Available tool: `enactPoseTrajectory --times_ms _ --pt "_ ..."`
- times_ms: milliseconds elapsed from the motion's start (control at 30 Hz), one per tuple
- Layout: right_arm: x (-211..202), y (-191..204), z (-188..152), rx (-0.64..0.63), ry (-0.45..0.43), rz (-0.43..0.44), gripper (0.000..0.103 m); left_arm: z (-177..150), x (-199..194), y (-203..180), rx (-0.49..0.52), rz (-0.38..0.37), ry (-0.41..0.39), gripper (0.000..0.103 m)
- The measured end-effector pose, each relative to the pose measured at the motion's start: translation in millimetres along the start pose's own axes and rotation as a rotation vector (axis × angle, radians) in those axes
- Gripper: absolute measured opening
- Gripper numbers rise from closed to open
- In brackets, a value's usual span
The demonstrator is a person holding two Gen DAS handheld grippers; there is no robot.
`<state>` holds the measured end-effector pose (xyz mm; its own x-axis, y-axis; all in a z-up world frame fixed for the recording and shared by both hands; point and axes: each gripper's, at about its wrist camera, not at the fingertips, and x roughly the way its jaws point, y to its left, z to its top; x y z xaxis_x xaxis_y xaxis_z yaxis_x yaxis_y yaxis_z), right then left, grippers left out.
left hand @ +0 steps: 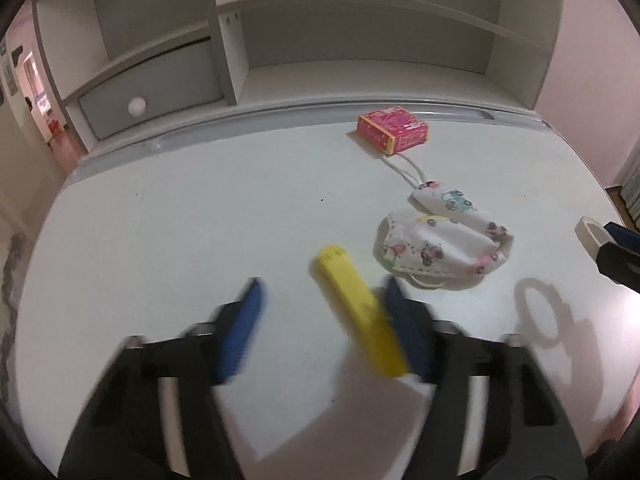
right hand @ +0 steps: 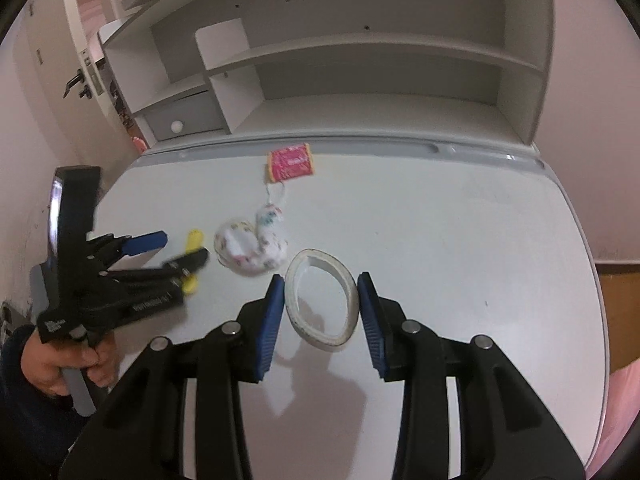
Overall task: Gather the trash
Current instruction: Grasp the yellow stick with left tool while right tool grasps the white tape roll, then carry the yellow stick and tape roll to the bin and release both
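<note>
A yellow stick-shaped item (left hand: 348, 300) lies on the white desk (left hand: 192, 208) between the fingers of my left gripper (left hand: 323, 286). It rests against the right finger while the left finger stands apart, so this gripper is open. Just beyond it lies a crumpled printed face mask (left hand: 440, 240), and farther back a pink box (left hand: 394, 130). My right gripper (right hand: 320, 280) is shut on a white tape roll (right hand: 320, 304), squeezed oval and held above the desk, its shadow falling below. The right wrist view also shows the left gripper (right hand: 185, 246), the mask (right hand: 252, 248) and the box (right hand: 290, 162).
A white shelf unit (right hand: 360, 60) stands along the back of the desk, with a grey drawer (left hand: 160, 88) at its left. A person's hand (right hand: 48, 368) holds the left gripper's handle. The desk's right edge (right hand: 580, 248) drops off to a wooden floor.
</note>
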<state>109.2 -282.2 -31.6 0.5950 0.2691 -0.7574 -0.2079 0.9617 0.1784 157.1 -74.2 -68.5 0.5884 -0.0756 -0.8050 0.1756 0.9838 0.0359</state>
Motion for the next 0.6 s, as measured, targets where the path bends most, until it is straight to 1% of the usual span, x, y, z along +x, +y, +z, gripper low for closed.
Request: enactPoseTrajectory --times_ms 33,67,100,200,300,433,500,533,600 --pt "-0.3 -2.6 -2.9 0.009 -0.001 -0.002 0.038 -0.5 -1.2 -0.4 0.009 -0.002 -0.003 0.031" --pt "-2.2 -6.6 -7.4 0.021 -0.001 -0.007 0.038 -1.5 -2.7 -1.4 0.023 0.0 -0.007 0.015" --pt "-2.9 -9.5 -11.0 0.028 0.002 -0.014 0.038 -2.5 -3.9 -2.0 0.034 0.004 -0.009 0.012" --pt "-14.4 -24.9 -25.8 0.062 -0.004 -0.057 0.038 -4.5 -8.4 -5.3 0.053 -0.017 -0.019 0.012" --pt "-34.0 -50.1 -43.0 0.124 -0.024 -0.1 0.038 -5.2 -22.3 -13.6 0.07 -0.041 -0.045 0.012" --pt "-76.2 -96.6 -77.5 0.241 -0.069 -0.181 0.038 -3.5 -49.6 -38.0 0.103 -0.109 -0.091 0.012" --pt "-93.9 -115.6 -95.2 0.288 -0.086 -0.224 0.038 -4.6 -65.5 -63.6 0.142 -0.17 -0.111 0.012" --pt "-109.2 -131.4 -111.7 0.33 -0.097 -0.26 0.038 -5.8 -71.0 -75.4 0.161 -0.192 -0.119 0.012" --pt "-127.1 -149.9 -133.5 0.379 -0.108 -0.308 0.038 -11.4 -86.8 -114.0 0.224 -0.261 -0.139 0.012"
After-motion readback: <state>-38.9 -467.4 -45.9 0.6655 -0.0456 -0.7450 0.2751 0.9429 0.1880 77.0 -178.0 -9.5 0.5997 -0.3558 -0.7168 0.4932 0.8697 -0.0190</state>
